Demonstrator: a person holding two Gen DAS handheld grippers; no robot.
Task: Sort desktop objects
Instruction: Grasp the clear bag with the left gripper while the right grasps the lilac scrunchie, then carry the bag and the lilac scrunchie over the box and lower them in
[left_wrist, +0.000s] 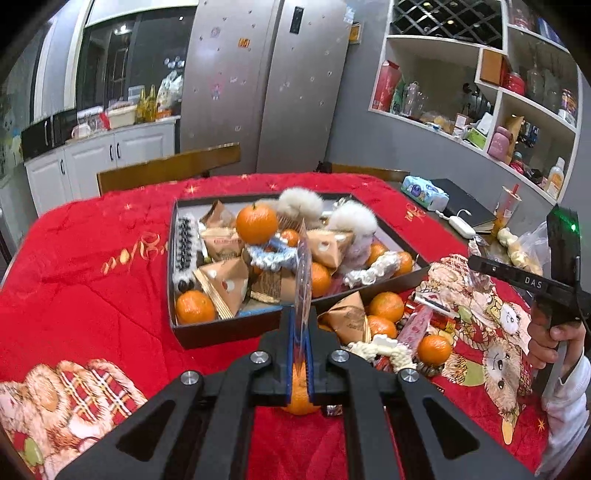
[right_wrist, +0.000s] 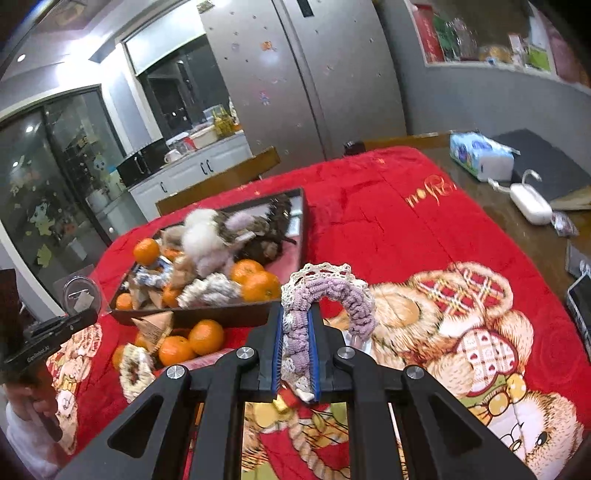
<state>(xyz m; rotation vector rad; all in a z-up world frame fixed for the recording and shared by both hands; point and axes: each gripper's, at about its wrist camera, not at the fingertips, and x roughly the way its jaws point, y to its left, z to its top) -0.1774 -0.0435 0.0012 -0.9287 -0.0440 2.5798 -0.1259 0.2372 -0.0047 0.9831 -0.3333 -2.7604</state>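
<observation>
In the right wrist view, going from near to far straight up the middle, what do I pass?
Right tool shut on the purple scrunchie → dark tray of oranges and pom-poms → wooden chair back → silver fridge.

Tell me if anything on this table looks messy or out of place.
Yes. The dark tray is heaped untidily with oranges, paper packets and fluffy scrunchies. More oranges and a packet lie scattered on the red blanket by its corner, outside it.
</observation>
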